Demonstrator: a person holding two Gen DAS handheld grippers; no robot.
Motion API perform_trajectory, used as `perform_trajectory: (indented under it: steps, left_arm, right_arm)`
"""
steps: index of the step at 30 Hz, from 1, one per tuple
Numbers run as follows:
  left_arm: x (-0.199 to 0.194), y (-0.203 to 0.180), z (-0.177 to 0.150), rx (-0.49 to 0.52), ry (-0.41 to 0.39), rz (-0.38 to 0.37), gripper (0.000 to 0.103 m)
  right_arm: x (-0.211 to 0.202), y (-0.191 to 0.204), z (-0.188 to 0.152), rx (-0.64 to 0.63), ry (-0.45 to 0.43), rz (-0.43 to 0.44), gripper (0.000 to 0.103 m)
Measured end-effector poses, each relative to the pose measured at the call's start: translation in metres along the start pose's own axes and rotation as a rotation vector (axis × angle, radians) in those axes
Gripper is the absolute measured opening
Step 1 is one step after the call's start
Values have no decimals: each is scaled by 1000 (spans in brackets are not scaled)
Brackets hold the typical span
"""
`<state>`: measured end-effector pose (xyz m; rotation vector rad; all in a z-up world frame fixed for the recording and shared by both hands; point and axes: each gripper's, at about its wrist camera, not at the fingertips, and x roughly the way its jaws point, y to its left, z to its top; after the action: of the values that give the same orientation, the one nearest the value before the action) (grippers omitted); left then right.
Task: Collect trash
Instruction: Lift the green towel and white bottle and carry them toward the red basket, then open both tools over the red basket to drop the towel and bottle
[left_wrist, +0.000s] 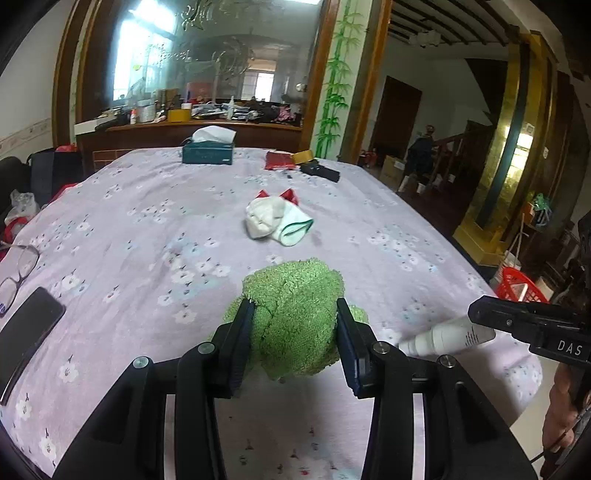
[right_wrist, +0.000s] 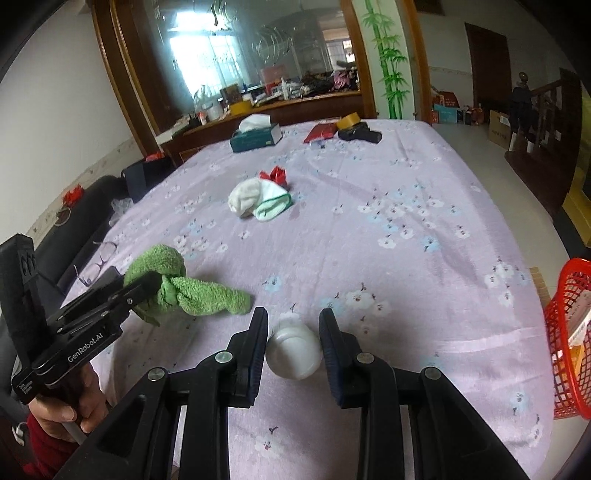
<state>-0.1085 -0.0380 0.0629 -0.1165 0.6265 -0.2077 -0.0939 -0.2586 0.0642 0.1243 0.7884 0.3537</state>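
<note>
floral purple tablecloth (left_wrist: 129, 206) underlies both grabs: left gripper (left_wrist: 295, 325) pinches the green towel (left_wrist: 295, 314), right gripper (right_wrist: 293, 332) seemingly clamps the white bottle (right_wrist: 293, 350), likely for the red basket (right_wrist: 569, 332).

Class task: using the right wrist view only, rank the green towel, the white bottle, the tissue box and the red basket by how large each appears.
1. red basket, though cut off by the frame edge
2. green towel
3. white bottle and tissue box: look alike; the bottle is much nearer the camera, so no ranking.
</note>
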Motion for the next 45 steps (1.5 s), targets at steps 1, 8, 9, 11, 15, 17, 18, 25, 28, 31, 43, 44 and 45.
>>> perform_trajectory:
  steps: [1, 8, 9, 11, 15, 17, 18, 25, 28, 31, 43, 44, 45]
  left_arm:
    - [-1, -2, 1, 1, -1, -2, 41]
    - [-6, -19, 13, 21, -9, -24, 41]
    - [-5, -22, 15, 20, -7, -30, 41]
    - [-5, -27, 16, 25, -3, -37, 41]
    - [-3, -43, 19, 55, 1, -51, 41]
    - [-2, -50, 20, 67, 1, -61, 41]
    - [-2, -54, 21, 73, 0, -67, 41]
    - [0, -80, 32, 111, -1, -112, 41]
    - [3, -94, 36, 132, 3, -131, 41]
    - [7, -113, 40, 157, 9, -158, 41]
    - [34, -226, 54, 287, 37, -325, 41]
    - [37, -238, 54, 299, 41, -341, 41]
    - [40, -249, 54, 307, 46, -357, 41]
  right_arm:
    - [-3, -1, 0, 2, -7, -1, 31]
    - [-19, -16, -4, 37, -40, 4, 31]
    - [-22, -20, -5, 48, -44, 5, 31]
    - [-25, -27, -5, 65, -49, 5, 31]
    - [-33, -39, -6, 96, -64, 4, 31]
    - [-39, -44, -7, 110, -78, 0, 31]
    - [-42, -47, -7, 116, -84, 0, 31]
    - [-60, -66, -4, 164, -124, -16, 31]
    - [-68, -76, -4, 184, -139, -27, 31]
    - [-80, -90, -3, 210, -165, -44, 31]
    - [-154, -175, -5, 355, -313, -192, 31]
    - [-161, -183, -5, 365, -325, -208, 31]
    - [-168, -190, -5, 375, -337, -224, 31]
